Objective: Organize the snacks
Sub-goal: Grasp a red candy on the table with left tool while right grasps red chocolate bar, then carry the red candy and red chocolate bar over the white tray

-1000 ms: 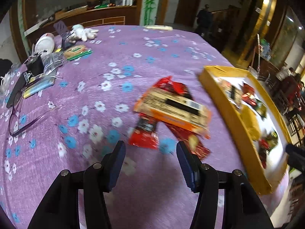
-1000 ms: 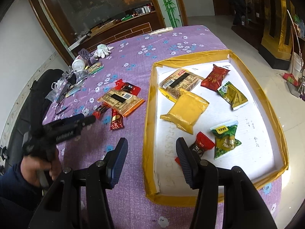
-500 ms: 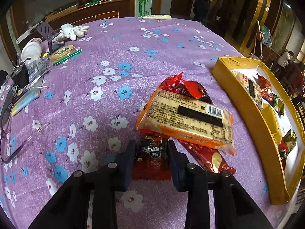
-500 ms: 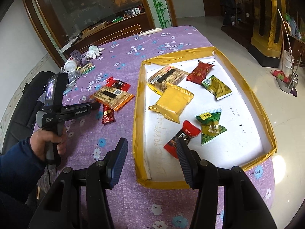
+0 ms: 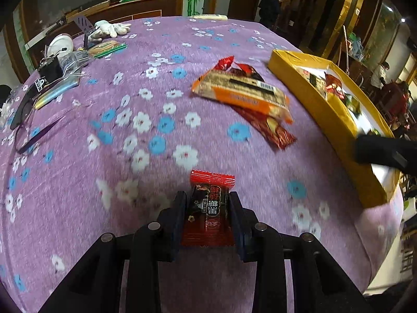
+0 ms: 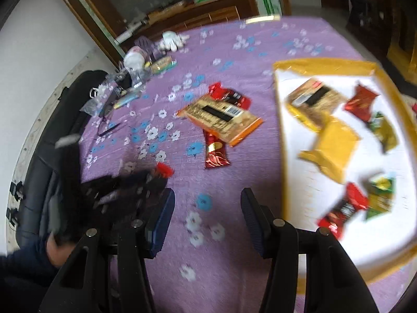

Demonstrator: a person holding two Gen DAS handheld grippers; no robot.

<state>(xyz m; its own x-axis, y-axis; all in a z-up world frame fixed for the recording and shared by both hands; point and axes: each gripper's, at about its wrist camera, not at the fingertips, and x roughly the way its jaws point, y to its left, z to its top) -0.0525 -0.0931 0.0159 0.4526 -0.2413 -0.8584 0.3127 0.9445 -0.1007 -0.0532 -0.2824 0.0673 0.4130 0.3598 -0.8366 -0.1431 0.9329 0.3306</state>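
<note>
My left gripper [image 5: 207, 198] is shut on a small red and black candy packet [image 5: 209, 208], held just above the purple flowered cloth. Farther off lies an orange cracker packet [image 5: 242, 95] on top of red packets [image 5: 273, 130]. The yellow-rimmed tray [image 5: 312, 96] stands to the right with several snacks in it. My right gripper [image 6: 207, 200] is open and holds nothing, over bare cloth just left of the tray's rim [image 6: 280, 120]. In the right wrist view the left gripper [image 6: 125, 185] is a dark blur with the red packet [image 6: 164, 169] at its tip.
Glasses [image 5: 28, 130], a black clip, a white bottle and white gloves [image 5: 112, 28] crowd the cloth's far left. A black chair [image 6: 52, 130] stands at the table's left side. A sleeve and hand show at lower left. People stand in the room beyond.
My left gripper shut on the small red packet and drew it back from the pile. My right gripper swung left from over the tray to over the cloth.
</note>
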